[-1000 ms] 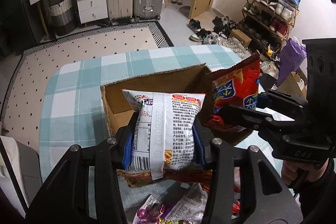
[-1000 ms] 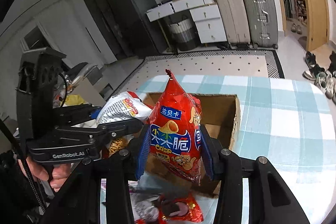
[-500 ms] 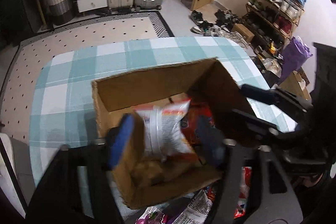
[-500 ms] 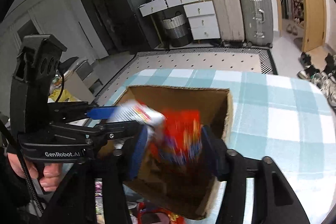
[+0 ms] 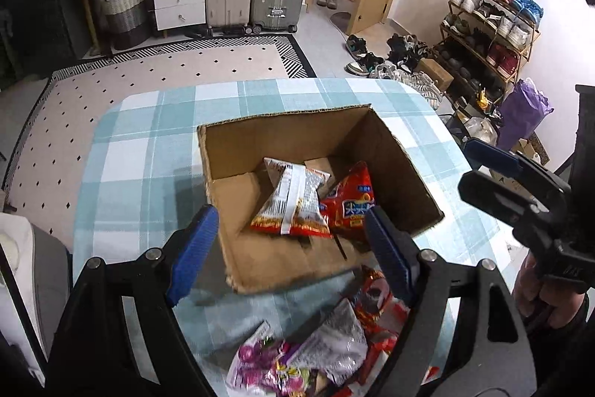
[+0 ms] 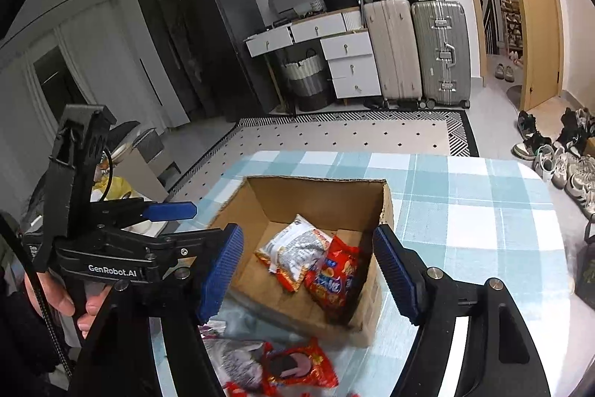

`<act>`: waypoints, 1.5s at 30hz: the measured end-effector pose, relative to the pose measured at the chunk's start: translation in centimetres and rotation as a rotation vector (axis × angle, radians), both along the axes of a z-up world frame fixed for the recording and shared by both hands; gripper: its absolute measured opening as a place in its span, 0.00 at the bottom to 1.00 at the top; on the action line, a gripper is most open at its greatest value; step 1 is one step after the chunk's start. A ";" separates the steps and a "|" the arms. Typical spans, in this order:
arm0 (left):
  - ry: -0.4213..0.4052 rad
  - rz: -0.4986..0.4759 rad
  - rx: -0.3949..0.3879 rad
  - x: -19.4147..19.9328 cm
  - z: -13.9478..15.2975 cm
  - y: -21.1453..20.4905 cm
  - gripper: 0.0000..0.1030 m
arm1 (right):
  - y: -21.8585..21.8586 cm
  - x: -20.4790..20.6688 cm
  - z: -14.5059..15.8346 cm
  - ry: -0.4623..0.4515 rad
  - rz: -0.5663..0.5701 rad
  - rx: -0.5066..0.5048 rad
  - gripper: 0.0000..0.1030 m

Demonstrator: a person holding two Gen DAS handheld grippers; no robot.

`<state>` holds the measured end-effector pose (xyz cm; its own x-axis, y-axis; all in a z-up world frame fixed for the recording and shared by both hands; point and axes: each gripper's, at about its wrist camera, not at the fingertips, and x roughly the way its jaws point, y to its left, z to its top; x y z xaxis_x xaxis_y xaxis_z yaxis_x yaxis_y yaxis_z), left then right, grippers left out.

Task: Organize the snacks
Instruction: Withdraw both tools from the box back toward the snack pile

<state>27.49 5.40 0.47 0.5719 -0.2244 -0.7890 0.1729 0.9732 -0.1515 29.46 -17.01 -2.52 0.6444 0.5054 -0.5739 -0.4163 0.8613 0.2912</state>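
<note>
Since 1 second ago, both packets have dropped from the jaws, which have just been opening: left gripper (image 5: 288,250) and right gripper (image 6: 308,270) wide, empty. Cardboard box (image 5: 286,133): 1 white packet (image 5: 295,198), 1 red crisp bag (image 5: 353,203). Loose snacks (image 5: 319,348), blurred, perhaps 4, on the table (image 5: 148,144).

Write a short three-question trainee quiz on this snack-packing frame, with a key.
1. True or false: the white snack packet lies inside the cardboard box.
2. The red crisp bag is: A) held by the right gripper, B) in the box beside the white packet, C) on the tablecloth.
3. Fill in: the left gripper has just been opening and its jaws hold ____.

Key: 1 true; 2 B; 3 nothing. More snack packets wait on the cloth in front of the box.
</note>
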 end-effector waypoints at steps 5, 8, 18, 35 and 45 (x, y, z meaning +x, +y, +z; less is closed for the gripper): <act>-0.016 0.012 0.006 -3.1 1.1 0.5 0.77 | 0.1 -2.5 1.6 -0.027 0.009 0.006 0.73; -0.032 0.022 0.010 -5.0 1.6 0.8 0.77 | 0.3 -4.2 2.3 -0.047 0.012 0.006 0.75; -0.085 0.091 0.039 -11.6 2.8 1.0 0.80 | 1.0 -9.0 2.9 -0.086 0.013 0.034 0.79; -0.133 0.150 0.052 -19.7 1.3 1.6 0.99 | 2.4 -17.1 3.4 -0.153 0.012 0.011 0.91; -0.145 0.143 0.066 -22.1 0.0 0.7 0.99 | 2.1 -21.3 2.7 -0.157 -0.048 0.000 0.94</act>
